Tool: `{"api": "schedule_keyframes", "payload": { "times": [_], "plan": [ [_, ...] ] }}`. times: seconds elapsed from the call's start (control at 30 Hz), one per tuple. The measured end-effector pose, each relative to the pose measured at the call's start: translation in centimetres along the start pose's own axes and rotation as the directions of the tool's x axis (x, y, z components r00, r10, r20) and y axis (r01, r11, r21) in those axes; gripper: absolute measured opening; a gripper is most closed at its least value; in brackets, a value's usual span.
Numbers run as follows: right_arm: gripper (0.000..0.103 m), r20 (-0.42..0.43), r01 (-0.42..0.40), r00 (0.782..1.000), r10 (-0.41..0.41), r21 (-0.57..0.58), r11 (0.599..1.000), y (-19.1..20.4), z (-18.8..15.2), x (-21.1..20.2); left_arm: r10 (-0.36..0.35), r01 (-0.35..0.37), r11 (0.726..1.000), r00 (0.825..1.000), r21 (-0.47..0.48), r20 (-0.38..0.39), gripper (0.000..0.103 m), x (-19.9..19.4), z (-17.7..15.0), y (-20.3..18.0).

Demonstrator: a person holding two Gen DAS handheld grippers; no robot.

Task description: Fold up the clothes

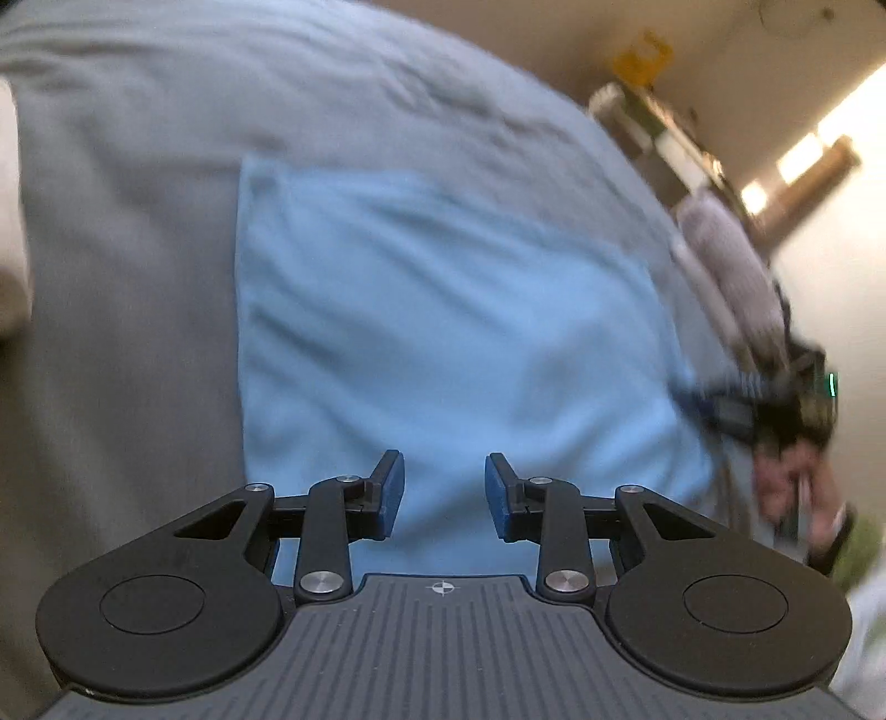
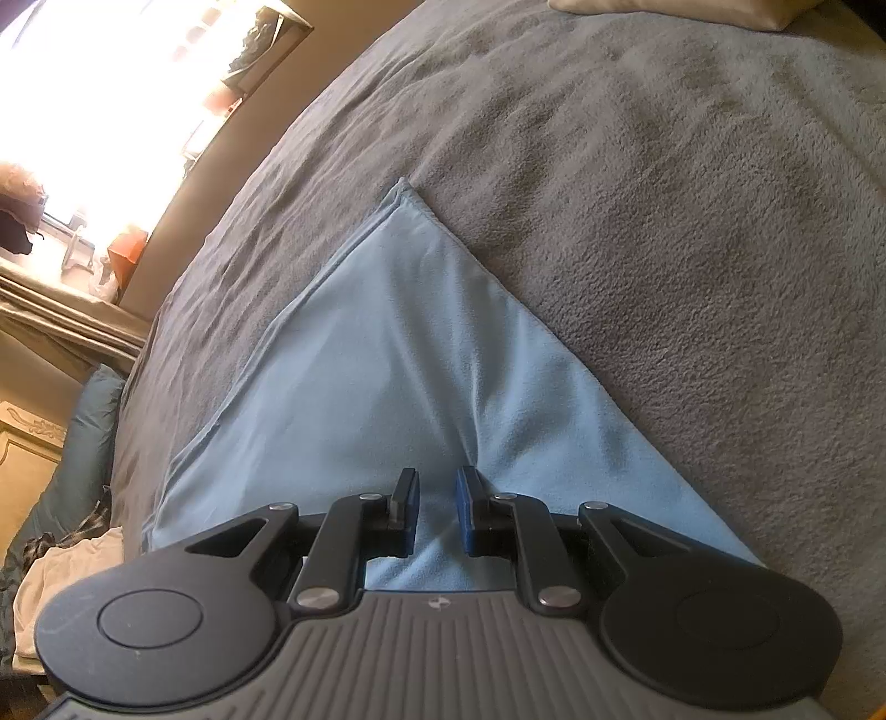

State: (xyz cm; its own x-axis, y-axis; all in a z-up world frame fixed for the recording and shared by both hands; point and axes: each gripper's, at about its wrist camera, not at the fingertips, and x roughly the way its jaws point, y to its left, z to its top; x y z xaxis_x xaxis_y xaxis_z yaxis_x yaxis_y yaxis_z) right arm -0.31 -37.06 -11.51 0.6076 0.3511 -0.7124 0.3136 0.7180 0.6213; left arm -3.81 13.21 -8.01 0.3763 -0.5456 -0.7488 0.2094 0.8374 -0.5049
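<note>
your left claw (image 1: 444, 487) hangs over the near part of the light blue cloth (image 1: 443, 343), its two blue pads standing apart with nothing between them, only the cloth lying flat below. the cloth is spread on the grey blanket (image 1: 127, 221) of the bed, its edges doubled along the far side, and the whole left view is smeared by blur. off at the right edge of that view your right hand (image 1: 792, 487) shows around a dark tool, too blurred to read further. your right claw (image 2: 437, 509) sits low over the same cloth (image 2: 387, 354), pads drawn near each other with a narrow gap; a raised crease in the cloth runs up to that gap, but you cannot tell from here whether the pads pinch it. a pale pillow (image 2: 664, 11) lies at the far end of the bed.
</note>
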Motion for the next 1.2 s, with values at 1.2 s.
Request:
{"api": "schedule_keyframes", "payload": {
  "times": [1.2],
  "plan": [
    [0.015, -0.616, -0.49, 0.785, 0.057, -0.564, 0.664, 21.1, -12.2, 9.3, 0.231, -0.242, 0.968, 0.963, 0.067, 0.135, 0.031, 4.5, 5.0, 1.8]
  ]
}}
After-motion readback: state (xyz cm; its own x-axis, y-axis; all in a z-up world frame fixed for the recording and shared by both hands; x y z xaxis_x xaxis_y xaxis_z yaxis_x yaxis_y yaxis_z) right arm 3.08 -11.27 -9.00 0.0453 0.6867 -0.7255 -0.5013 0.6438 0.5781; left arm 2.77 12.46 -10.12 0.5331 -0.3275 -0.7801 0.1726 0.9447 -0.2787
